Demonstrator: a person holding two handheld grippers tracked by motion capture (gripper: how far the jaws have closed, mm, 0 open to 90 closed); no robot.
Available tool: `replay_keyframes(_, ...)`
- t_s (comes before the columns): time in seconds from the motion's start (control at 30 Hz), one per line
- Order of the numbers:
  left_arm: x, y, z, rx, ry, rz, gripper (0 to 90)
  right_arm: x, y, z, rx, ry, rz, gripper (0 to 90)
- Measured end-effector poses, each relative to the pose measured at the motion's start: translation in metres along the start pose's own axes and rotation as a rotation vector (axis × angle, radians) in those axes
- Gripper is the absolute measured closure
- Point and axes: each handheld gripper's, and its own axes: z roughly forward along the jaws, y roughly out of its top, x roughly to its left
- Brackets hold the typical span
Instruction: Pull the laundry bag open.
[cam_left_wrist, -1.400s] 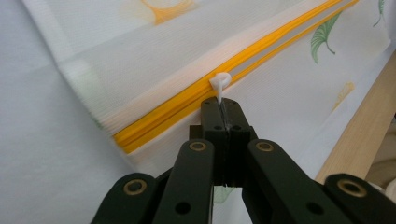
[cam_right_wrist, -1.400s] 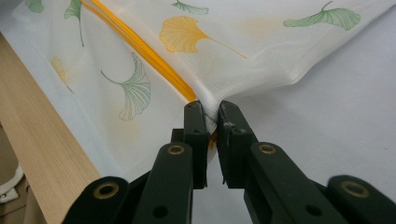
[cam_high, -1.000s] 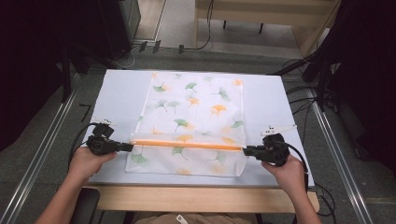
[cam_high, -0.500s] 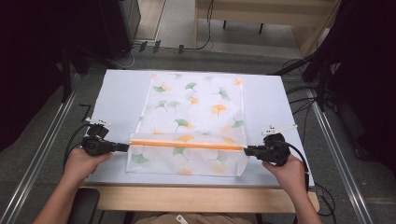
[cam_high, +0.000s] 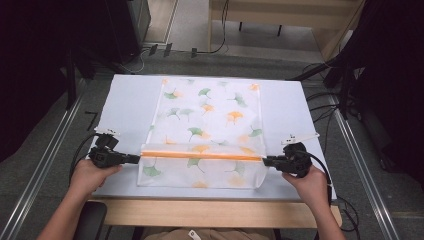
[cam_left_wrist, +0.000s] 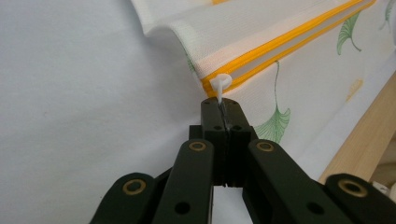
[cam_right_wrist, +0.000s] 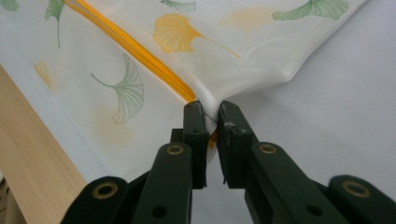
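I am at the zipping step on the ginkgo-print mesh bag (cam_high: 207, 132), which lies flat mid-table on the pale blue mat (cam_high: 125, 100). My left gripper (cam_left_wrist: 224, 103), at nine o'clock of the bag, is clamped on the white zipper pull (cam_left_wrist: 218, 85), which sits at the left end of the orange zipper (cam_high: 200, 154). My right gripper (cam_right_wrist: 211, 112), at three o'clock, pinches the bag's corner fabric. Next, I judge, I should check the closure is complete, then release both ends gently.

White mesh bag (cam_high: 207, 125), green-orange ginkgo leaves; orange zipper (cam_high: 200, 154).
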Motion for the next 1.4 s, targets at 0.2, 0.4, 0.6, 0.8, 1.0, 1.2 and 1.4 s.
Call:
replay_keyframes(0.2, -0.004, 0.0, 0.003, 0.014, -0.015, 0.01, 90.0, -0.004, -0.001, 0.0, 0.004, -0.013, 0.019, 84.4)
replay_keyframes(0.4, -0.007, 0.001, 0.007, 0.019, -0.029, 0.013, 90.0, -0.01, -0.002, -0.001, -0.003, -0.02, 0.03, 84.4)
replay_keyframes(0.6, -0.009, 0.002, 0.009, 0.024, -0.037, 0.011, 90.0, -0.016, -0.001, 0.002, -0.004, -0.025, 0.057, 84.1)
replay_keyframes(0.8, -0.007, 0.002, 0.01, 0.019, -0.027, 0.016, 90.0, -0.017, -0.002, 0.005, 0.018, -0.019, 0.055, 82.2)
replay_keyframes(1.0, -0.004, 0.001, 0.008, -0.002, -0.023, 0.003, 87.8, -0.018, -0.003, 0.008, 0.027, -0.029, 0.054, 79.3)
replay_keyframes(1.2, -0.001, 0.001, 0.005, -0.035, -0.029, 0.003, 78.6, -0.019, -0.004, 0.008, 0.014, -0.025, 0.055, 71.6)
replay_keyframes(1.4, -0.004, 0.001, 0.006, -0.038, -0.016, 0.034, 71.2, -0.018, -0.004, 0.008, 0.001, -0.016, 0.049, 62.3)
